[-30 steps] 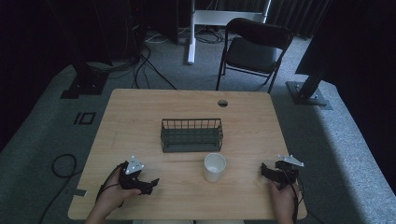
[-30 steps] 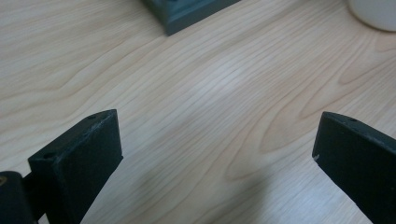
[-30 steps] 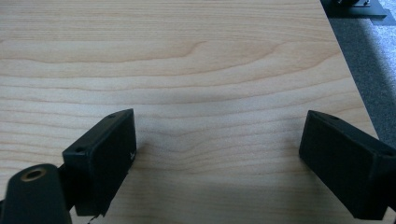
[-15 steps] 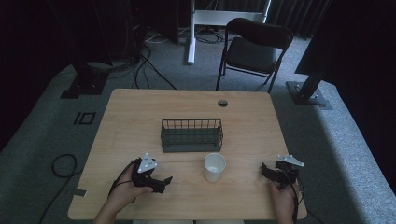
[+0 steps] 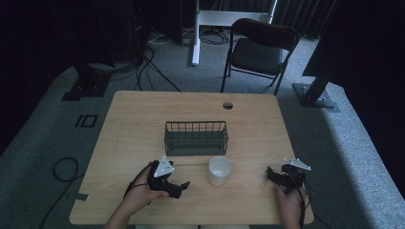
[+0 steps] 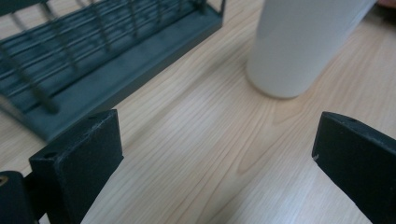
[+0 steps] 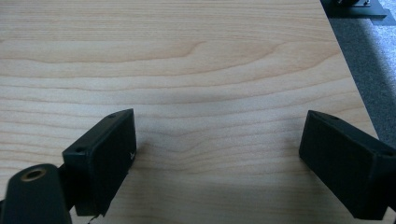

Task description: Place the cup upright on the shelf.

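A wooden table (image 5: pixel 143 119) seen from above. A white cup (image 5: pixel 219 171) stands upright near the front edge, just in front of a dark wire basket (image 5: pixel 196 138) at the table's middle. The left gripper (image 5: pixel 180 186), held in a hand near the front left, points right toward the cup, jaws spread wide and empty; the cup stands near, apart from them. The right gripper (image 5: pixel 271 174) rests at the front right, jaws also spread over bare wood, well apart from the cup.

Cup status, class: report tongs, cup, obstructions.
Left tongs open, short of white cup. Right tongs open, apart. Wire basket behind cup; path clear.
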Demonstrator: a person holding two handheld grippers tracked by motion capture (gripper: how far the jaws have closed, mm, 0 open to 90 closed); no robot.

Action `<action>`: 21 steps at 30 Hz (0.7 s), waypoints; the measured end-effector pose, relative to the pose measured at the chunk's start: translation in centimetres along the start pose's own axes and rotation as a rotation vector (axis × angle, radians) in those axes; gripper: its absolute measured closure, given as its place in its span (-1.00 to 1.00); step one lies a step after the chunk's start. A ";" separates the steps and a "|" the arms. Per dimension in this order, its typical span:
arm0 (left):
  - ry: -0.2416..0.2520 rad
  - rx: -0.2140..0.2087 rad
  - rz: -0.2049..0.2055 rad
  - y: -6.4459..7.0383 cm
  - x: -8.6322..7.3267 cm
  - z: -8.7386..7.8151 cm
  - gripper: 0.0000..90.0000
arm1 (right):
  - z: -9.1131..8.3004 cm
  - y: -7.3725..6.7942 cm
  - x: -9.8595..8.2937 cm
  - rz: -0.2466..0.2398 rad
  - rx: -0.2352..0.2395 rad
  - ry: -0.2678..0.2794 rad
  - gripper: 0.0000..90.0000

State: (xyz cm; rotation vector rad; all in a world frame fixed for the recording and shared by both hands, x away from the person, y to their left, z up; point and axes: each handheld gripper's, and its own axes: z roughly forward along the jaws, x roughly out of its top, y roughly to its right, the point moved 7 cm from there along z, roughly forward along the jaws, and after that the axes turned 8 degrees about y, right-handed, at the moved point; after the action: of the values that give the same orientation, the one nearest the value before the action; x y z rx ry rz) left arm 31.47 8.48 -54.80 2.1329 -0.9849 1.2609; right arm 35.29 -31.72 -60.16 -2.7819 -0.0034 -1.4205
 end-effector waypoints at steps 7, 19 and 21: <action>0.023 -0.046 0.004 1.3 1.2 1.2 -0.89 | 0.0 0.0 0.0 0.000 0.000 0.000 -0.77; 0.033 -0.090 0.041 2.9 2.1 3.4 -0.89 | 0.0 0.0 0.0 0.001 0.000 0.000 -0.77; 0.040 -0.108 0.043 3.3 2.2 3.9 -0.89 | 0.0 0.0 0.0 0.000 0.000 0.000 -0.77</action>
State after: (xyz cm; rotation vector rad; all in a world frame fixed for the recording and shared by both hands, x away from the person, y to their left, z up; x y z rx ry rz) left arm 31.71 2.92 -54.49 2.0075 -1.0623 1.2364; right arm 35.29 -31.72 -60.16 -2.7817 -0.0037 -1.4210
